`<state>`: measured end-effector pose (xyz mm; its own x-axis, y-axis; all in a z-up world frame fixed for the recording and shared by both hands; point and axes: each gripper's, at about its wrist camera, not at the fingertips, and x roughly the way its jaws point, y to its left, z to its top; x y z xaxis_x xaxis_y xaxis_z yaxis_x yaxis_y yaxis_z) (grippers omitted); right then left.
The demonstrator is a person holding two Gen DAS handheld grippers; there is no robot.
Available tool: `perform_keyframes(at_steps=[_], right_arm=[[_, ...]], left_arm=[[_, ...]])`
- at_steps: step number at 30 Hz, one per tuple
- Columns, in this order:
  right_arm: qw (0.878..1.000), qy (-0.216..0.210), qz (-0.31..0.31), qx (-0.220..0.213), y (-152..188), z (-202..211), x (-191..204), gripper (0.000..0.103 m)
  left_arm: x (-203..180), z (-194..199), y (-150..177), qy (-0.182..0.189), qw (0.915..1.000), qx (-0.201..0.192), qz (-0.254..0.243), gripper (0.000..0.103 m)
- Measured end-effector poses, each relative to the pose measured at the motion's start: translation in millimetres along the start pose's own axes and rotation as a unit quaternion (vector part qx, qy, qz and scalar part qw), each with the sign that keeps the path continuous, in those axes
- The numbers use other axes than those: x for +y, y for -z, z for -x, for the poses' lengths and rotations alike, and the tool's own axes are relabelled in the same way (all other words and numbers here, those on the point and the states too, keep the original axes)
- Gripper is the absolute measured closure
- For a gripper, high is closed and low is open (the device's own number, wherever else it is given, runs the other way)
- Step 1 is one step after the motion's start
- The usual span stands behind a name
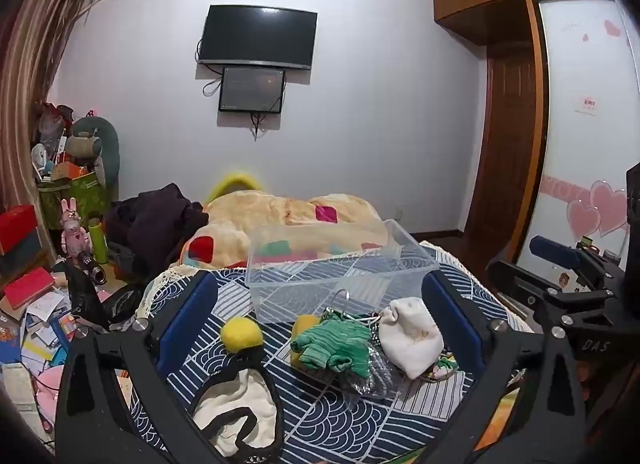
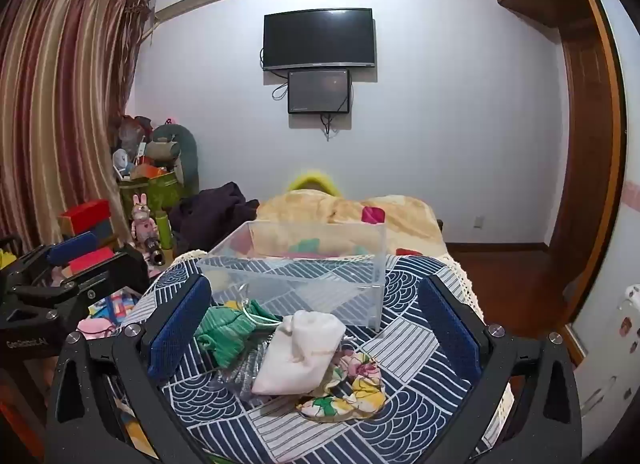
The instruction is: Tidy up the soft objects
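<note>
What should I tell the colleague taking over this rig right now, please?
Left claw: open, holding nothing, above the patterned cloth.
Right claw: open, also holding nothing.
Clear plastic bin: appears empty, behind the pile.
Outside the bin, on the cloth: yellow ball, green knit garment, white pouch, floral fabric piece, white cloth with black trim.
Done: nothing binned yet.
Left: apparently move each soft item into the bin.

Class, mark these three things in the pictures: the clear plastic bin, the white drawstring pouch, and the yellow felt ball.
clear plastic bin [image 2: 288,264], right wrist view, near rim.
white drawstring pouch [image 2: 296,352], right wrist view, middle of its body.
yellow felt ball [image 1: 241,335], left wrist view, its centre.
</note>
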<state>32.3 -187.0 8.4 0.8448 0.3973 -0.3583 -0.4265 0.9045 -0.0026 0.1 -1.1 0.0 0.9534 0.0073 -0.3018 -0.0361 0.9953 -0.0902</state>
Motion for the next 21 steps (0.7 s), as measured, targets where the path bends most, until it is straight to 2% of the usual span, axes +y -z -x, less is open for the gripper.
perform_keyframes(at_steps=[4, 6, 19, 21], right_arm=[[1.000, -0.001, -0.001, -0.001, -1, 0, 0, 0.000], [1.000, -0.002, -0.001, -0.001, -1, 0, 1, 0.000], [1.000, -0.009, -0.004, -0.008, -8, -4, -4, 0.000], [1.000, -0.003, -0.004, -0.015, -1, 9, 4, 0.000]], left_arm=[[-5, -6, -1, -0.007, 0.9999, -0.001, -0.013, 0.000], [-6, -1, -2, 0.008, 0.9998, -0.012, -0.011, 0.000], [-3, 5, 0, 0.008, 0.9998, -0.019, -0.005, 0.000], [-3, 4, 1, 0.005, 0.9998, -0.019, -0.007, 0.000]])
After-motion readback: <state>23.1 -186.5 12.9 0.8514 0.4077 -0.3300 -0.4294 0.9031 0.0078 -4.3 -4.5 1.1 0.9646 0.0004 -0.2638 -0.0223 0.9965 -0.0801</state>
